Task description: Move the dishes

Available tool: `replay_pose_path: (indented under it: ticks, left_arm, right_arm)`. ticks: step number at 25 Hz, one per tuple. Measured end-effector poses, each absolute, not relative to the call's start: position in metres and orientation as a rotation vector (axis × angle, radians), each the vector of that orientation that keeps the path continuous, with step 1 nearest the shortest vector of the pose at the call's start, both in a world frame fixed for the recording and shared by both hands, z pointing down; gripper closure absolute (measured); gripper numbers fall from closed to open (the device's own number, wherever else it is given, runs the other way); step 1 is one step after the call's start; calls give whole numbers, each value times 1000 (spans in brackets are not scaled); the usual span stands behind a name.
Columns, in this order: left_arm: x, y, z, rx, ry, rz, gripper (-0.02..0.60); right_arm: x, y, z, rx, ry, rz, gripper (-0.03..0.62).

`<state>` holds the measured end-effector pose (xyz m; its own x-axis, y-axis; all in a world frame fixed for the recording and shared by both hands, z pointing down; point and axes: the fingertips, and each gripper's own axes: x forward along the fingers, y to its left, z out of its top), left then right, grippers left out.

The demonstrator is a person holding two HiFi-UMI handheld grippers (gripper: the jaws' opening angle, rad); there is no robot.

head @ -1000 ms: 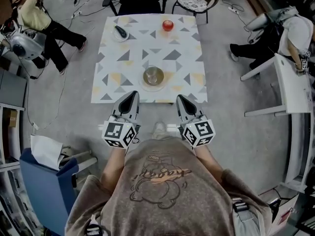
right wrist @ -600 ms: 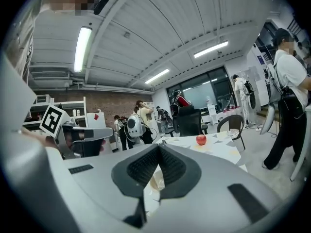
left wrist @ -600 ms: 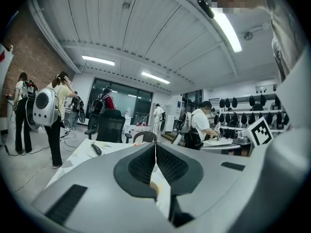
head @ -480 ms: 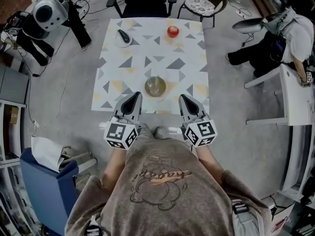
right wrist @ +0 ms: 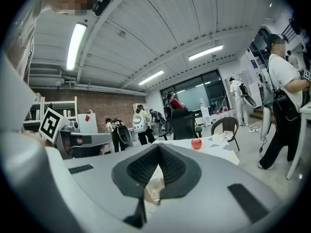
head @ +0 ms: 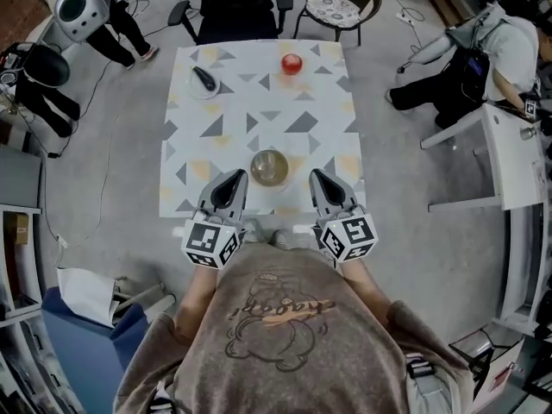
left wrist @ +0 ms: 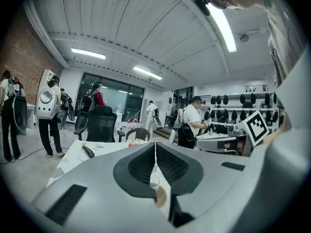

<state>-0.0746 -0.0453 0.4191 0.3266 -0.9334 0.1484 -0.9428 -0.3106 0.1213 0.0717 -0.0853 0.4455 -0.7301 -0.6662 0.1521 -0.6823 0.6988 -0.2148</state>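
Observation:
A clear glass bowl on a plate [head: 270, 168] sits near the front edge of the patterned table [head: 259, 102]. A small plate with a dark utensil [head: 203, 80] lies at the far left, and a red apple [head: 292, 63] at the far middle. My left gripper [head: 232, 179] hovers over the front edge, left of the bowl, jaws shut and empty. My right gripper [head: 319, 178] mirrors it on the bowl's right, shut and empty. In the right gripper view the apple [right wrist: 196, 143] shows beyond the jaws; in the left gripper view the utensil plate [left wrist: 88, 152] shows.
A black office chair [head: 233, 3] and a round-seat chair [head: 338, 5] stand behind the table. People stand at the right [head: 483, 54] and top left. A white desk [head: 517, 158] is at the right, a blue chair [head: 82, 339] at the lower left.
Both grippers have moved forward together toward the table and now reach over its front edge on either side of the bowl. Both stay shut.

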Motion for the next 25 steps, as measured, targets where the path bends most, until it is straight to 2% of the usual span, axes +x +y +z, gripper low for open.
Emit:
replay_pose_path:
  ticks: [6,15,25]
  left_arm:
    - [-83,-58,429,2430,-1664,104,544]
    - [-80,-73,440,2502,-1569,122,298]
    - [-72,-91,485,2532,-1461,248,232]
  right_arm:
    - [63,-93,451,1165,-2816,413,599]
    - [62,-103,455,1224,-2785,421,599]
    - [69,-106,458,1285,-2744,421,599]
